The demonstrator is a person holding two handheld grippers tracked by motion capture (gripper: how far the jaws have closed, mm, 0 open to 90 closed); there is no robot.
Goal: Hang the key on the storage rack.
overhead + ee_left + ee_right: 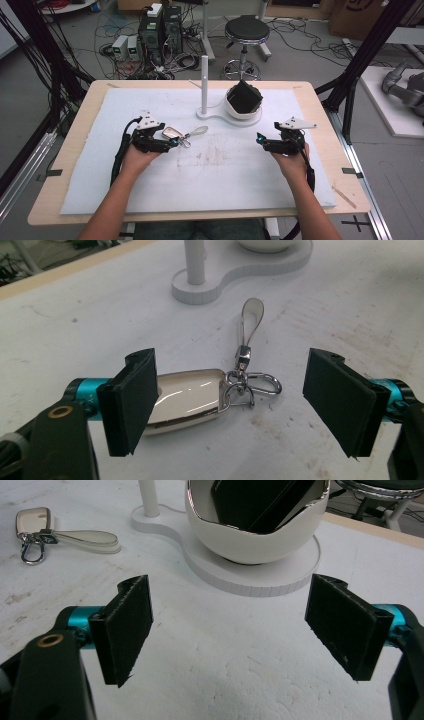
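Two grippers are sitting over the white foam mat [100,190], both with jaws spread wide and gripping nothing.

Left gripper [170,143] is hovering right at the car key fob [171,132], left of table centre. In the left gripper view the gripper [240,405] is straddling the cream fob [187,397]: one black pad [131,400] is covering the fob's near end, so that end is hidden and contact can't be confirmed. The other pad [342,400] is standing well clear of the fob. Metal clasp [250,382] is lying between the pads, and the cream strap loop [250,317] is running away toward the stand base [240,272].

Right gripper [260,138] is hanging over bare mat, well apart from the fob. In its own view the gripper [230,630] is facing the white egg-shaped bowl [255,537], which is sitting on the stand's round base. Something black and flat [260,500] is leaning inside the bowl; its top is cut off by the frame edge and it's too dark to identify. The fob [32,520] is showing at the far left there, with the strap beside it.

White upright post [204,82] is rising from the stand's smaller lobe; its top is cropped in both gripper views.

Both hands are partly hidden under the grippers in the high view.
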